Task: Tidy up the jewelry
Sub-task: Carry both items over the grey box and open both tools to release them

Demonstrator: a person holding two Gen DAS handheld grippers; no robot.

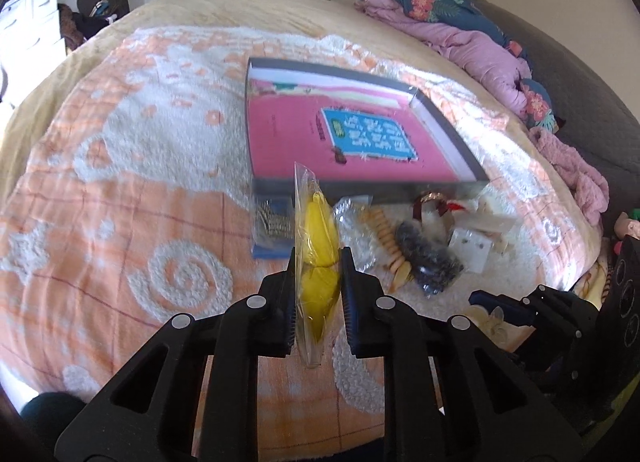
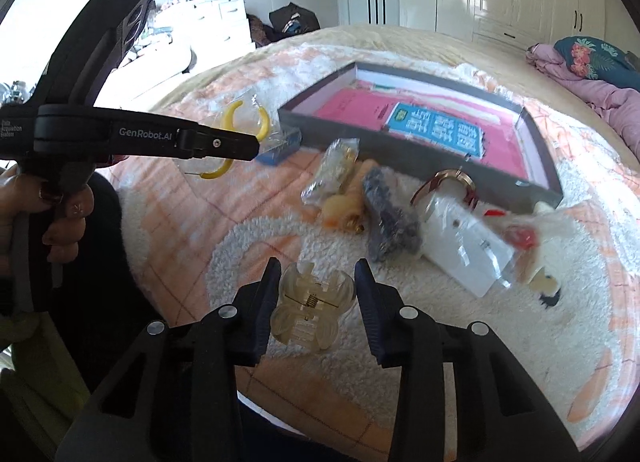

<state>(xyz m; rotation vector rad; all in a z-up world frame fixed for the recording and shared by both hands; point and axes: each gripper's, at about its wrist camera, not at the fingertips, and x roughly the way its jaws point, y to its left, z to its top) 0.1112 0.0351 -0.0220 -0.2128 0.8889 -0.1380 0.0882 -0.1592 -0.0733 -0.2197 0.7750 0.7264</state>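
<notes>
A clear packet of yellow hoop earrings [image 1: 314, 262] was pinched edge-on in the left claw [image 1: 317, 294], its long axis running straight ahead along the fingers and past their tips. In the right wrist view the same packet was seen flat-on beyond the tip of the left claw, and two yellow hoops could be counted in it.

A clear hair clip [image 2: 310, 306] was seen between the fingers of the right claw [image 2: 318, 302], its spring wire lying crosswise from finger to finger. The fingers had closed in on it; whether the pads pressed on it could not be told. In the left wrist view only a sliver of that clip was seen, at the far right.

Ahead of both claws, on the bed's orange and white blanket [image 1: 120, 189], several more packets and pieces were lying in a loose pile: a dark beaded piece [image 2: 390, 217], a white card [image 2: 468, 250], a rose-gold bangle [image 2: 450, 181]. Just beyond them one shallow dark box [image 2: 420, 165] with a pink floor was seen. A hand [image 2: 60, 217] on the left claw's grip was seen only from the right wrist.
</notes>
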